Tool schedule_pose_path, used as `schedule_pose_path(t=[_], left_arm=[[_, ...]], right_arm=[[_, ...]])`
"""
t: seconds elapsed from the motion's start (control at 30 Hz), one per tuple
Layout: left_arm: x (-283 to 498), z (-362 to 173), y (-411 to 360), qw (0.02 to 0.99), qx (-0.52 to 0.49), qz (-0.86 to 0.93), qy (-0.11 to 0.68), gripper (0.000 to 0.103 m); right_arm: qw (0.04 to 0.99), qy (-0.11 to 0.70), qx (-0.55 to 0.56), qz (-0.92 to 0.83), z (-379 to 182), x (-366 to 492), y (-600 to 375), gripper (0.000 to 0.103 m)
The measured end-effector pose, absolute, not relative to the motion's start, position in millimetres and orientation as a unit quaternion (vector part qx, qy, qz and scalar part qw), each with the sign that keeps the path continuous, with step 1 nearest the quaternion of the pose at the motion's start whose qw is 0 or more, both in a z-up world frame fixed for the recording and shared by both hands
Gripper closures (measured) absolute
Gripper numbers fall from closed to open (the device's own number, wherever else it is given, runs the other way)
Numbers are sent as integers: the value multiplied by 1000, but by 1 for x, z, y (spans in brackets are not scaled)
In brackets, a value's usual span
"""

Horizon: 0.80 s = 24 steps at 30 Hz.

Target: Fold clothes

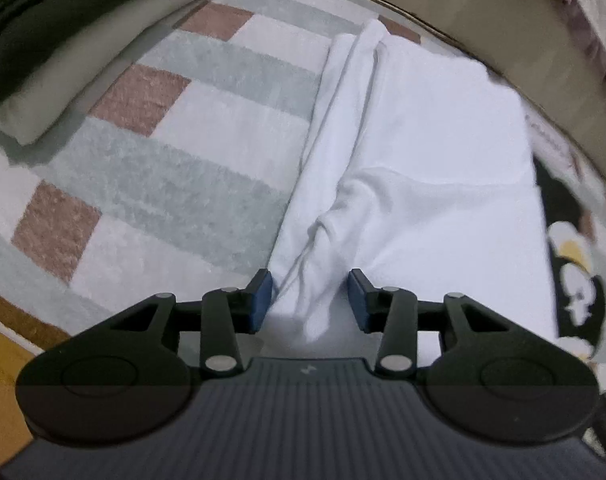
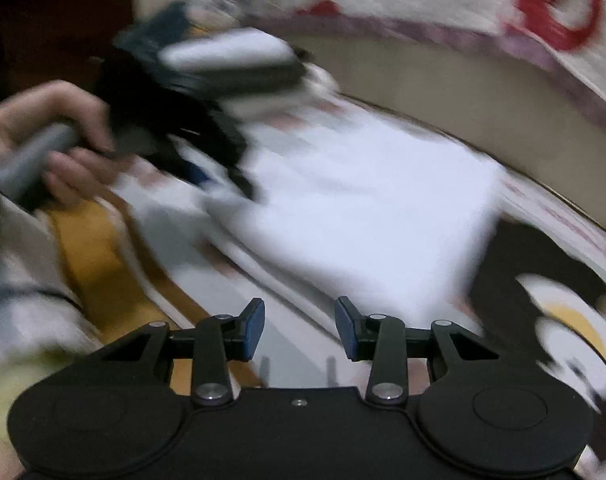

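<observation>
Everywhere blurred, right-wrist view smears white garment [image 2: 367, 216] edges.

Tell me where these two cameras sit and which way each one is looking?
Left wrist: rides on the left gripper, looking down past its open jaws at a white garment on a checked rug.
Right wrist: rides on the right gripper, blurred, facing the garment; a hand holds the other gripper.
Shared: the white garment.
</observation>
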State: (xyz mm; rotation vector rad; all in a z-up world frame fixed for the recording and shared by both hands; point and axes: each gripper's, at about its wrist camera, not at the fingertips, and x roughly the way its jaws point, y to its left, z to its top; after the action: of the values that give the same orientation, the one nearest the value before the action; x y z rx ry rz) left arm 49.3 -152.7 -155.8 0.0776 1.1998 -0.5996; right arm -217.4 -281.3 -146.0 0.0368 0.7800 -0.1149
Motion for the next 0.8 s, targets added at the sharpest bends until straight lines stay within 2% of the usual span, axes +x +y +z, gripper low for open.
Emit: schedule_pose_path(t=[0.13, 0.17, 0.2, 0.23, 0.3, 0.33, 0.4, 0.43, 0.57, 0.8], left_arm=[[59, -168, -134, 773, -47, -244, 584, 51], [60, -169, -127, 769, -65, -245, 587, 51], [61, -170, -124, 768, -69, -248, 587, 51], [59, -169, -125, 769, -64, -250, 585, 51], [55, -169, -128, 775, -51, -248, 579, 53], [53, -168, -130, 779, -44, -247, 575, 53], [50, -167, -131, 782, -35, -245, 572, 54], [50, -166, -130, 782, -34, -245, 573, 54], [48, -165, -129, 779, -27, -245, 576, 52], [50, -159, -123, 783, -8, -225, 580, 51]], right_arm=[[911, 387, 93, -110, -163, -223, -305, 56], [907, 391, 105, -115, -167, -219, -307, 52], [903, 396, 113, -121, -170, -214, -308, 41], [901, 396, 115, -131, -173, -208, -309, 38], [908, 378, 106, -145, -181, -202, -303, 38], [912, 367, 102, -150, -185, -198, -302, 44], [917, 354, 81, -162, -187, -188, -301, 68], [918, 352, 71, -169, -185, -188, -300, 73], [911, 361, 65, -189, -187, -203, -298, 82], [908, 369, 81, -182, -185, -209, -304, 85]])
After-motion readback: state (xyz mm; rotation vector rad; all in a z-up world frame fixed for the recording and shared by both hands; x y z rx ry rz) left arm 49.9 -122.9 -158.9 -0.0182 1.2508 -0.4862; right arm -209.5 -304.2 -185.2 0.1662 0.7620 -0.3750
